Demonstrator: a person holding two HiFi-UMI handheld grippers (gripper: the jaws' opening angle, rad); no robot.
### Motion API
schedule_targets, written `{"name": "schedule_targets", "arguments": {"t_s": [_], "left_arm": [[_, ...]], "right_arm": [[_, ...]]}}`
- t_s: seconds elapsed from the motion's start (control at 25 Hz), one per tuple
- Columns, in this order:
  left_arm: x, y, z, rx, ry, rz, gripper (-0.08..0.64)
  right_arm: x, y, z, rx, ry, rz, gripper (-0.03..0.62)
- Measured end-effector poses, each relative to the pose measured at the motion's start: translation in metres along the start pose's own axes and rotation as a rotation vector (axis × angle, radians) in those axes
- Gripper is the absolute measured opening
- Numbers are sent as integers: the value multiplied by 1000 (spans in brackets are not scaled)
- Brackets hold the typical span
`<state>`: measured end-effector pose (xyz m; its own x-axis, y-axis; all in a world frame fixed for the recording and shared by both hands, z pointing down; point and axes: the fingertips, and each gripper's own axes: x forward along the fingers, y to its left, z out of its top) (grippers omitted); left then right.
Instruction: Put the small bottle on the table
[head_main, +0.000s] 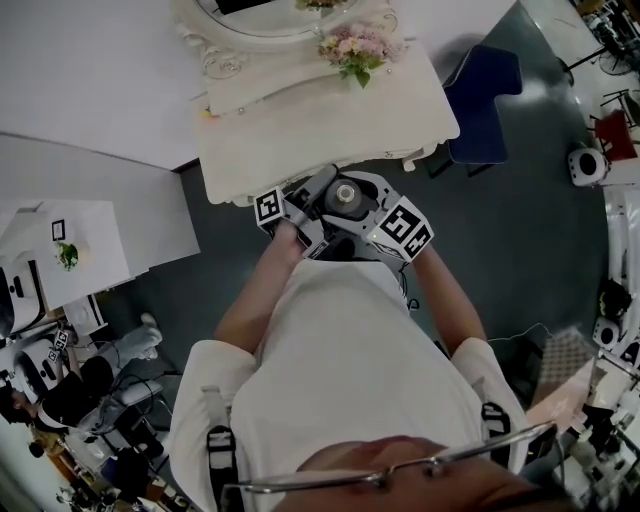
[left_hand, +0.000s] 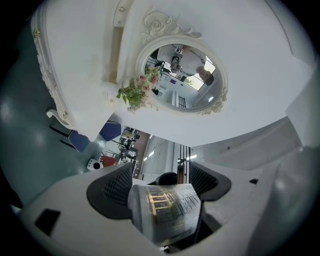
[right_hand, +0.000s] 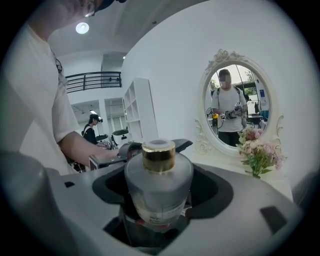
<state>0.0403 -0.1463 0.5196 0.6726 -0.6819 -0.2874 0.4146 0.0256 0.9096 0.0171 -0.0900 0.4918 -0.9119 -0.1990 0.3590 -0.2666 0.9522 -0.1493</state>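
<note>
— Where is the bottle (head_main: 345, 195)?
— Above the floor at the person's waist, just short of the table (head_main: 300, 130).
— Who has it?
— Both. The right gripper (right_hand: 160, 186) clasps its body, gold cap up. The left gripper (left_hand: 162, 186) is clamped on its labelled side.

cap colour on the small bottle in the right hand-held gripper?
Gold cap on the small bottle; it shows best in the right gripper view.

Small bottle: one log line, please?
small bottle: held, not yet on table | left gripper: shut on it | right gripper: shut on it
</note>
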Motion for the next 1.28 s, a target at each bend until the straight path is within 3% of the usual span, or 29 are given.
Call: {"name": "schedule_targets", "arguments": {"t_s": [0.72,1.28], "left_arm": [[40,23,123,-112,98,61,353],[31,50,201,-149,113,197,353]], "right_arm": [[72,-134,-2,154,53,-171,345],[113,-222,-35,262,61,-335,345]]}}
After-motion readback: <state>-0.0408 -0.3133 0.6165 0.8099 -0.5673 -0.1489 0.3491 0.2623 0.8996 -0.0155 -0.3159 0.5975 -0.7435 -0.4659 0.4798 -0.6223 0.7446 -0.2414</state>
